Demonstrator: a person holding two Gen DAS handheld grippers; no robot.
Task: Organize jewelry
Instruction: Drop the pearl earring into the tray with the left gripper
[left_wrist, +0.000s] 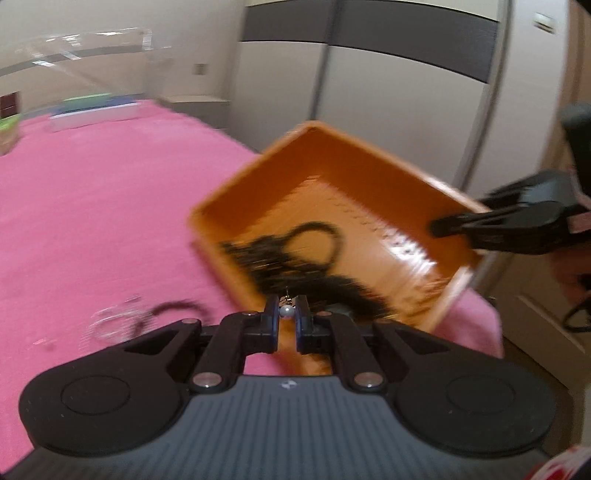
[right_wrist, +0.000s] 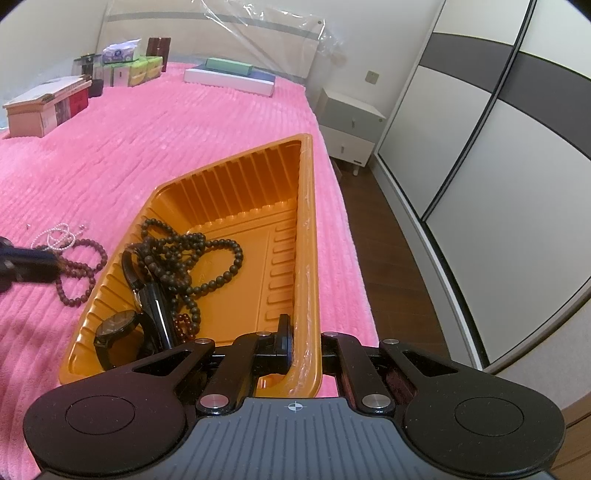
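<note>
Pink bedspread (right_wrist: 184, 147) lying under everything. Orange tray (right_wrist: 236, 192) sitting near its right edge; my right gripper (right_wrist: 301, 345) is clamping the tray's near wall. Dark bead necklace (right_wrist: 192, 254) and black watch (right_wrist: 116, 328) are lying inside. My left gripper (left_wrist: 287, 317) is pinching a small pearl earring (left_wrist: 286, 311), nearly closed, at the tray's near-left rim.

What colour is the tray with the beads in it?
Orange. The tray shows best in the right wrist view.
</note>
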